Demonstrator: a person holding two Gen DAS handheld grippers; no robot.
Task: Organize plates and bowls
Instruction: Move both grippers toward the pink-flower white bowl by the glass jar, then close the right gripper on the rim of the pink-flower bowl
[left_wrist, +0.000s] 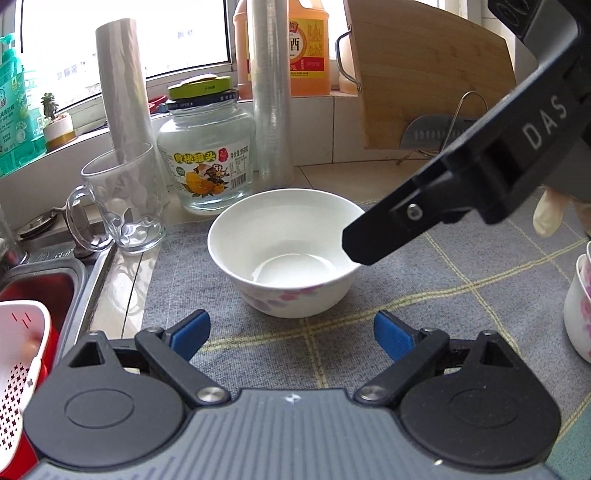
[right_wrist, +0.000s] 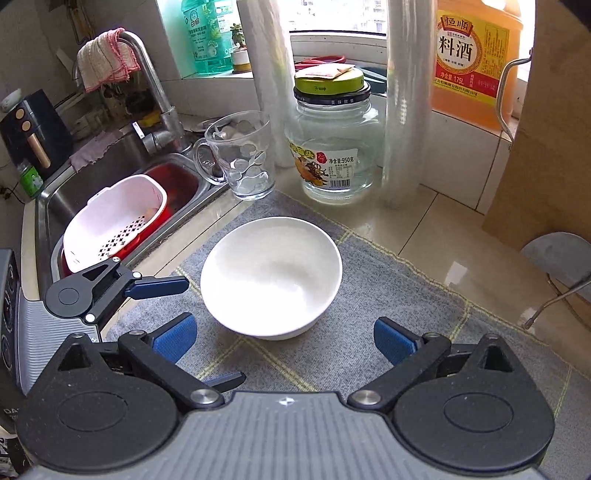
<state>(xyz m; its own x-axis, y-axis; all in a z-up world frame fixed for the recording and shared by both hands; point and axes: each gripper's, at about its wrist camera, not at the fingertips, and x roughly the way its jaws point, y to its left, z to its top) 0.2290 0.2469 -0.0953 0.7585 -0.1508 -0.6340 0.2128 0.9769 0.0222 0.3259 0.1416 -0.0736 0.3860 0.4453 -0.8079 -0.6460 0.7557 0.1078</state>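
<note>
The blue fingers (left_wrist: 192, 332) of the left gripper (left_wrist: 291, 334) stand wide apart with nothing between them. The right gripper (right_wrist: 284, 341) has its blue fingers (right_wrist: 177, 338) wide apart too, and they hold nothing. 1 white bowl (left_wrist: 284, 254) with pink flowers on its side sits upright on a grey mat (left_wrist: 461, 295), just past both grippers. It looks empty. The black arm of the right gripper reaches over the right side of the bowl in the left view. At the far right edge of that view, more flowered bowls (left_wrist: 578, 306) sit on the mat. Behind the bowl stand a glass mug (left_wrist: 122, 199) and a big glass jar (left_wrist: 208, 155) with a green lid. The sink (right_wrist: 122, 173) is on the left, with a white basket (right_wrist: 114, 221) in it
</note>
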